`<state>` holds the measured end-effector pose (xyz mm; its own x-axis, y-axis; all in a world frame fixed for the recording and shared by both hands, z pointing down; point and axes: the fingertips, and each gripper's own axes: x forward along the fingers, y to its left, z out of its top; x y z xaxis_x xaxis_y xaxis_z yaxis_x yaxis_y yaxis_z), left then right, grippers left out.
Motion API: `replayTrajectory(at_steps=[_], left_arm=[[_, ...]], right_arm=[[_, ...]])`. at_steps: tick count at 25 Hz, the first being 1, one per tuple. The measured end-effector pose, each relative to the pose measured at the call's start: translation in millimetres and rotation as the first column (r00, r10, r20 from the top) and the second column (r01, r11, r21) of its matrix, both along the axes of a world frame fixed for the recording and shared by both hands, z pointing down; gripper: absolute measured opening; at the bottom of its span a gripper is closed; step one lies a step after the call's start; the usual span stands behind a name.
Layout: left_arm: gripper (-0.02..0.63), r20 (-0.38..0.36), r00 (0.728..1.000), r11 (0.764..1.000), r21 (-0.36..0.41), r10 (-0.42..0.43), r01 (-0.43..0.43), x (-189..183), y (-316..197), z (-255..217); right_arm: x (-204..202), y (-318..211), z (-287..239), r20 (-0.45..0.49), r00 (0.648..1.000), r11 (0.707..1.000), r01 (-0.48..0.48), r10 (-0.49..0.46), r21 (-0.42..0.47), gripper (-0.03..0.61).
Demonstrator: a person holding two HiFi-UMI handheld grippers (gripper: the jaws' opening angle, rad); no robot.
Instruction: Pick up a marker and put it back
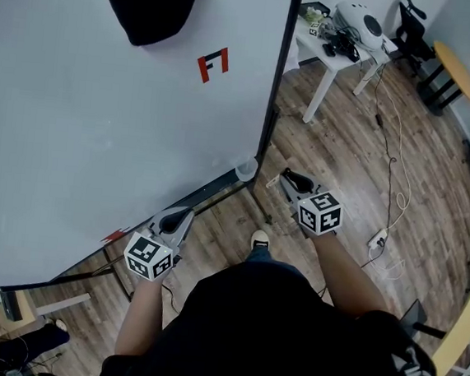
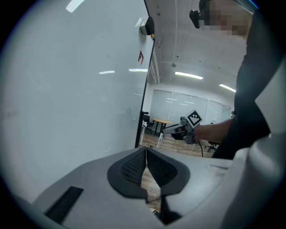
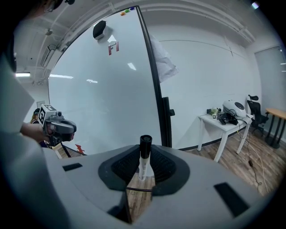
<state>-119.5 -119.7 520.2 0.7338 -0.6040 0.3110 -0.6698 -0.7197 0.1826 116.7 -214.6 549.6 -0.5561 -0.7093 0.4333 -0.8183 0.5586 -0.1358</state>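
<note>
A marker (image 3: 144, 157) with a white barrel and a black cap stands upright between the dark pads of my right gripper (image 3: 144, 162), which is shut on it. In the head view that gripper (image 1: 292, 181) hangs over the wooden floor just right of the whiteboard's (image 1: 102, 112) lower corner, near a small clear cup (image 1: 246, 169) on the board's tray. My left gripper (image 1: 178, 216) points at the tray (image 1: 209, 195) along the board's bottom edge. Its pads (image 2: 134, 166) meet at the tips with nothing between them.
A black eraser (image 1: 149, 1) and a red mark (image 1: 213, 64) sit on the board. To the right stand a white table (image 1: 337, 59) with gear on it, a round wooden table (image 1: 458, 74), and cables (image 1: 395, 178) with a power strip (image 1: 377, 238) on the floor.
</note>
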Motion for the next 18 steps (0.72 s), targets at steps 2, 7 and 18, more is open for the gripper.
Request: replayTrajectory(at_steps=[2,7,18], left_arm=[[0.014,0.000,1.000,1.000,-0.003,-0.007,0.007,-1,-2,1],[0.014,0.009,0.999,0.999,-0.009,-0.033,0.033,-6,-6,4],[0.014,0.031,0.997,0.997,-0.034,-0.072,0.073,-9,-21,15]], right_arm=[[-3,-5,0,0.000,1.000,1.000,0.010,-0.010,0.001,0.066],[-14,-19,-4,-0.001,0.999,0.999,0.042,-0.042,0.005,0.066],[-41,-59,4,-0.002,0.993,0.993,0.119,-0.119,-0.006,0.066]])
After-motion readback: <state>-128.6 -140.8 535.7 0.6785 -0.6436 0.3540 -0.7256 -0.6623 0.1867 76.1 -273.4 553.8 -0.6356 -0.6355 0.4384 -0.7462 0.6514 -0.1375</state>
